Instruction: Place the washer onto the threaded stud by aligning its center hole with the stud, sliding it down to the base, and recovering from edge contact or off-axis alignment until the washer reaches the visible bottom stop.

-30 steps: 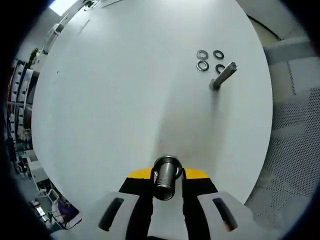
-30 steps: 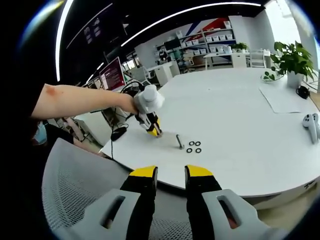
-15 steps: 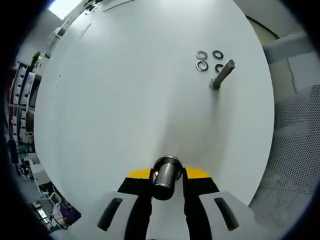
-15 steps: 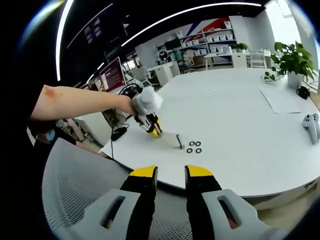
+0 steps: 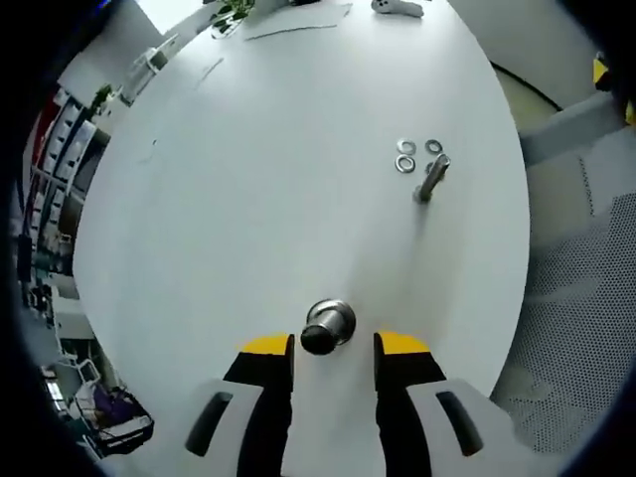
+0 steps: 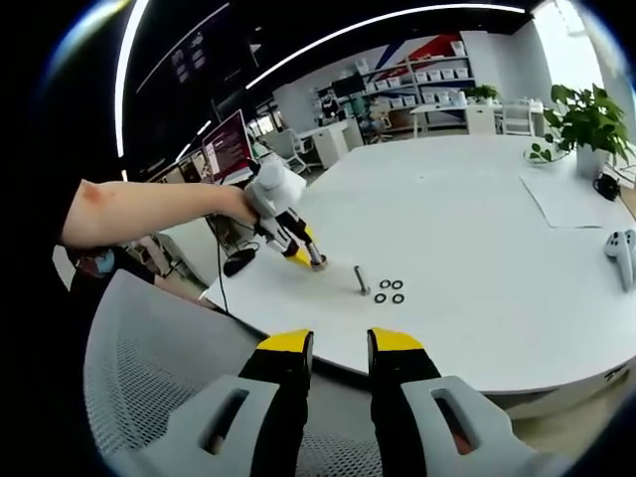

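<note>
Two yellow-tipped jaws of the left gripper (image 5: 331, 348) stand apart, a short metal stud (image 5: 327, 326) upright on the white table (image 5: 229, 199) just ahead, untouched. At one o'clock a second stud (image 5: 430, 179) stands beside a cluster of washers (image 5: 405, 164) near the table's edge, bare tabletop around them. Jaws of the right gripper (image 6: 334, 348) hang apart over a mesh chair (image 6: 149, 397), well off the table.
</note>
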{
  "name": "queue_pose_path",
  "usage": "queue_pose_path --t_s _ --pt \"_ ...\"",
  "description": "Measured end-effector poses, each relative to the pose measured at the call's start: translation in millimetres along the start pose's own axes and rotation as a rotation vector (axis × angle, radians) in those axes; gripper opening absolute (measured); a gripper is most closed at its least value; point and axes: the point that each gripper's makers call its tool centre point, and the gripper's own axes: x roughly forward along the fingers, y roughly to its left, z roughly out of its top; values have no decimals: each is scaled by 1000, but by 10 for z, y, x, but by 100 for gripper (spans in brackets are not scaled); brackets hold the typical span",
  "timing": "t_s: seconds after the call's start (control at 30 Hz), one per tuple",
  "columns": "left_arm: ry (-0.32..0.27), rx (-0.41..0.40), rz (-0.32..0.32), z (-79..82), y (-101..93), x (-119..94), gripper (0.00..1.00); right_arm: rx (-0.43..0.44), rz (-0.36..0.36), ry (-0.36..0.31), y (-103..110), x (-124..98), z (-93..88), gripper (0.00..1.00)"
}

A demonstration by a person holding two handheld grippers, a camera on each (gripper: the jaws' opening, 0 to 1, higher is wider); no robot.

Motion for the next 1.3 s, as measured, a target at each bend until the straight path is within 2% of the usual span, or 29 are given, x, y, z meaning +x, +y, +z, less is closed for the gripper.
queue_pose_path --t_s 0.1,0.17,0.3,0.4,0.47,0.67,0.83,1.3 --pt "-52 -38 16 97 25 -121 31 -3 3 1 3 2 0 25" --pt "-77 -46 25 107 82 -196 32 -4 5 1 4 3 0 25" --pt "-127 -56 39 232 91 -306 33 -6 8 0 15 0 0 25" --pt "-163 -70 46 310 0 -422 33 -6 10 -2 13 2 4 25" --pt "-200 -73 32 377 -43 -418 33 -6 10 -4 15 1 7 25" --pt "-230 -47 13 563 -302 -434 35 -7 14 -7 19 1 8 25" --pt "-271 -27 -22 697 -426 -410 39 -7 16 -12 23 -2 17 25" --pt "-281 22 -84 960 -763 -295 39 -2 13 -21 17 -4 23 25"
